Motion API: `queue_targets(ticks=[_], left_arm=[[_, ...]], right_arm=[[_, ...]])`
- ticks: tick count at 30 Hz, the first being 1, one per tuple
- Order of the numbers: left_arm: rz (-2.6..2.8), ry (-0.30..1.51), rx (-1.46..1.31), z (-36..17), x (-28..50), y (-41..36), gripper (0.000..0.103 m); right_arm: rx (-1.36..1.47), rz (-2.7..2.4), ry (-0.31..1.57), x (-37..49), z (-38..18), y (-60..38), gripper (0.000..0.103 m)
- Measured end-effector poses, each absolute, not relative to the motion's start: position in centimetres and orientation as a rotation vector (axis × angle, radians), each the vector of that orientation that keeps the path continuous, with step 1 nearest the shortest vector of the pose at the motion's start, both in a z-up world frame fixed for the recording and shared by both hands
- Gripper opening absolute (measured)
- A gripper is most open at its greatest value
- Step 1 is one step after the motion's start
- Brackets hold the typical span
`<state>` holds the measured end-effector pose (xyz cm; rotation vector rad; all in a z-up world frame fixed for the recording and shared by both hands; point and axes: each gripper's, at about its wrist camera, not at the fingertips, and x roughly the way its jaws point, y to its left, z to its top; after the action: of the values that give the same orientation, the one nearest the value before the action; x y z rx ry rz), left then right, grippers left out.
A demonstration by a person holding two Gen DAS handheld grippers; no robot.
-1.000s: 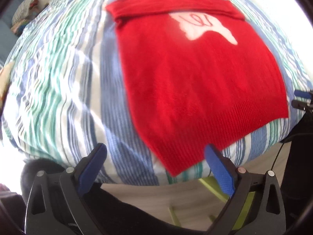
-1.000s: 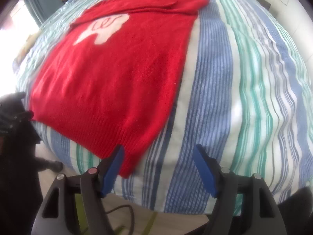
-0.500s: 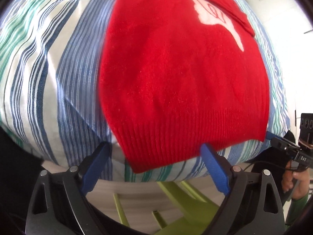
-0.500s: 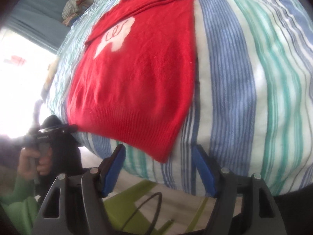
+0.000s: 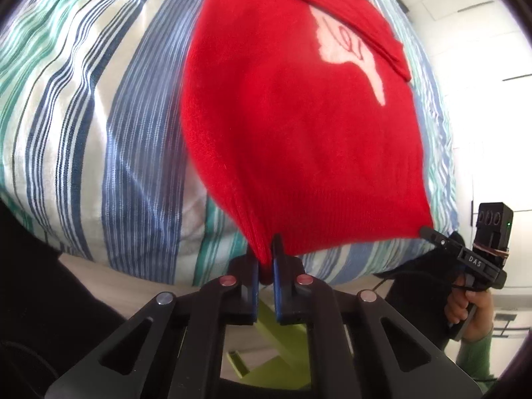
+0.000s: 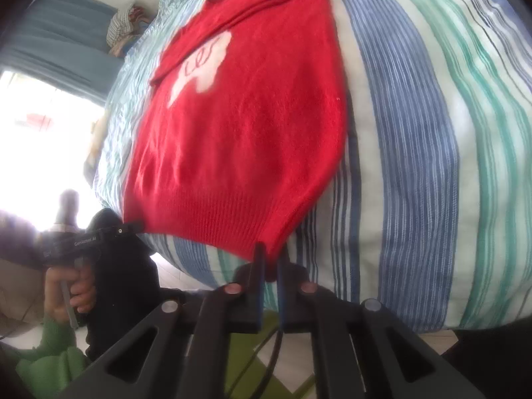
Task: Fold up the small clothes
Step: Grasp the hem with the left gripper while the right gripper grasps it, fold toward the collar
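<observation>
A small red knit sweater [image 5: 299, 126] with a white motif lies flat on a striped bed cover [image 5: 99, 99], its ribbed hem toward me and its sleeves folded across the far end. My left gripper [image 5: 265, 259] is shut on the hem's left corner. My right gripper [image 6: 270, 262] is shut on the hem's right corner of the sweater [image 6: 246, 126]. Each gripper also shows in the other's view, the right one [image 5: 429, 232] at the hem's far corner and the left one [image 6: 133, 224] likewise.
The striped bed cover [image 6: 432, 133] spreads wide on both sides of the sweater. A pile of clothes [image 6: 124, 26] lies at the bed's far end by a blue curtain. A green stool [image 5: 276, 342] and pale floor lie below the bed's near edge.
Both grippers moved in to the hem and closed from open onto its two corners. The hem edge is now lifted slightly off the cover.
</observation>
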<state>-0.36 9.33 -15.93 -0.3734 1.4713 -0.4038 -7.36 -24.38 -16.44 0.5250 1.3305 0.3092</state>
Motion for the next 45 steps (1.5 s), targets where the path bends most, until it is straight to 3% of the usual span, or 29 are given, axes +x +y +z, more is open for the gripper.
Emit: queue_targets(ticks=[9,17,18,19,20,21,22,24,29,32,35,36,37,42,45], left_arm=[[-0.499,1.225,-0.506,-9.4,7.7,10.4,0.005],[-0.437,1.061,-0.405,-8.8,26.8,7.1,0.006],[-0.424,1.034,-0.399,-9.2,29.1,6.8,0.009],[-0.380,1.017,-0.392,-9.6,31.3,6.7,0.019],[-0.313,1.023,-0.383,-10.3,33.2,6.5,0.042],[-0.252,1.036,-0.379,-11.0,34.5,6.9,0.050],[-0.217,1.036,-0.385,-11.3,35.2,7.6,0.052],[-0.213,1.008,-0.401,-11.3,35.0,8.9,0.052],[-0.366,0.932,-0.244,-11.0,30.0,8.1,0.054],[-0.490,1.040,-0.137,-14.2,26.4,6.3,0.064],[-0.427,1.091,0.001,-17.7,23.7,6.8,0.059],[-0.424,1.069,0.011,-17.1,23.1,7.2,0.059],[-0.390,1.079,0.033,-16.3,22.9,7.3,0.064],[-0.448,0.976,-0.003,-11.3,22.3,6.7,0.074],[-0.467,0.967,-0.007,-11.4,22.6,4.9,0.085]], right_arm=[[0.608,0.270,1.073,-3.7,-11.1,-27.4,0.006],[0.443,0.193,0.870,13.9,-8.0,-28.4,0.006],[0.426,0.176,0.850,16.5,-7.9,-28.4,0.005],[0.409,0.164,0.834,19.2,-8.0,-28.4,0.006],[0.404,0.163,0.822,21.8,-8.5,-28.5,0.006],[0.418,0.158,0.819,24.1,-9.2,-28.7,0.008],[0.432,0.140,0.830,26.0,-10.2,-29.0,0.020],[0.461,0.103,0.865,28.2,-11.3,-29.7,0.040],[0.446,0.278,0.815,25.3,-9.7,-28.8,0.040],[0.349,0.464,0.929,22.6,-11.3,-26.1,0.041],[0.194,0.482,1.087,19.2,-15.6,-24.9,0.045],[0.129,0.421,1.135,18.3,-17.3,-25.3,0.043],[0.120,0.400,1.141,17.3,-18.2,-26.2,0.034],[0.159,0.357,1.029,14.6,-14.0,-27.7,0.034],[0.119,0.402,0.985,14.8,-11.8,-25.8,0.034]])
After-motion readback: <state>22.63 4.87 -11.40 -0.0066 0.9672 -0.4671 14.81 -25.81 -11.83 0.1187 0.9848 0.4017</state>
